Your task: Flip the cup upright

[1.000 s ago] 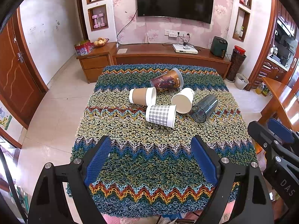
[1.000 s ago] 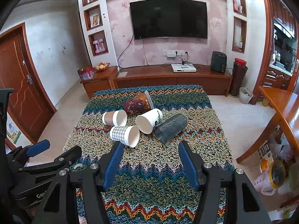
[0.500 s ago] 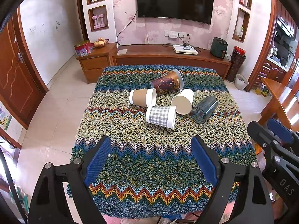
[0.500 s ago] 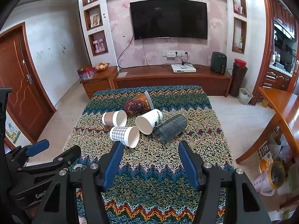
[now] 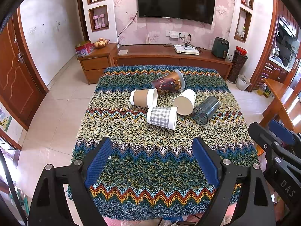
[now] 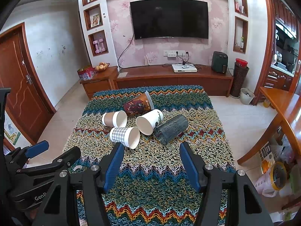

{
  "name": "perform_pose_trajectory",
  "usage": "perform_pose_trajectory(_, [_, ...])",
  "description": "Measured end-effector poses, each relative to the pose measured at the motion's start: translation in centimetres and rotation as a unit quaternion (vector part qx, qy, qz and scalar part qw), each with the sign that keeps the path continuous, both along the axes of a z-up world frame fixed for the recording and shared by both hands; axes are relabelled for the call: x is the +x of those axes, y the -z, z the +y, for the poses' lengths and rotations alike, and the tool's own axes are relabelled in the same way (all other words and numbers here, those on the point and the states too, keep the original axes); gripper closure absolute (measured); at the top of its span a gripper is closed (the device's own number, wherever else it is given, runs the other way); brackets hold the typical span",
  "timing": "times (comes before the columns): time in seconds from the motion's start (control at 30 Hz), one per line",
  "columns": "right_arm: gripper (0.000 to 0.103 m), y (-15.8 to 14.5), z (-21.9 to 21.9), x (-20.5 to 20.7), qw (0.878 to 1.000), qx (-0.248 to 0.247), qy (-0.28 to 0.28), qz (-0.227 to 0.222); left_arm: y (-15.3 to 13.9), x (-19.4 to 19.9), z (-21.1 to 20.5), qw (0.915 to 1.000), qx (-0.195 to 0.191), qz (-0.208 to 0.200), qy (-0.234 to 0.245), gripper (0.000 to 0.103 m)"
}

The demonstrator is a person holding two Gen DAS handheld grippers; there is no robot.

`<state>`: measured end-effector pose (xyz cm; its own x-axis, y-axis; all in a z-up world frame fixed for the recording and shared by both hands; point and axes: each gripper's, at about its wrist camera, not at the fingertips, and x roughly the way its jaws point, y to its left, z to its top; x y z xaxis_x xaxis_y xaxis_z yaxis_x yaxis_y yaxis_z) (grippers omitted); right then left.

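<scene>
Paper cups [image 5: 162,117] haven't budged since a second ago (all five look tipped, I think). Left gripper [image 5: 152,160] and right gripper [image 6: 151,164] hang wide and empty, so flipping hasn't begun.

Legible text, two items:
- "DAS", white letters on the black body of the right gripper [image 5: 278,141], left wrist view.
- "GenR", cut off at the frame, white letters on the black body of the left gripper [image 6: 52,151], right wrist view.

Print on the dark red printed cup [image 6: 138,103]: too small to read.

Bare rug [image 5: 150,162] lies open before five huddled, touching cups [image 5: 162,117].
</scene>
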<state>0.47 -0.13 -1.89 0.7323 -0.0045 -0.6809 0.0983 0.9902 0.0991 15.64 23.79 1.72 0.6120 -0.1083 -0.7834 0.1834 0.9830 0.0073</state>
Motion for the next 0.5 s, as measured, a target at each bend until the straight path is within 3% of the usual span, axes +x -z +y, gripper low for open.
perform_pose_trajectory(0.5, [0.041,-0.37,-0.24,0.07,1.000,0.001,0.002,0.004,-0.03,0.05,-0.08,1.0000,0.000,0.000,-0.001,0.014])
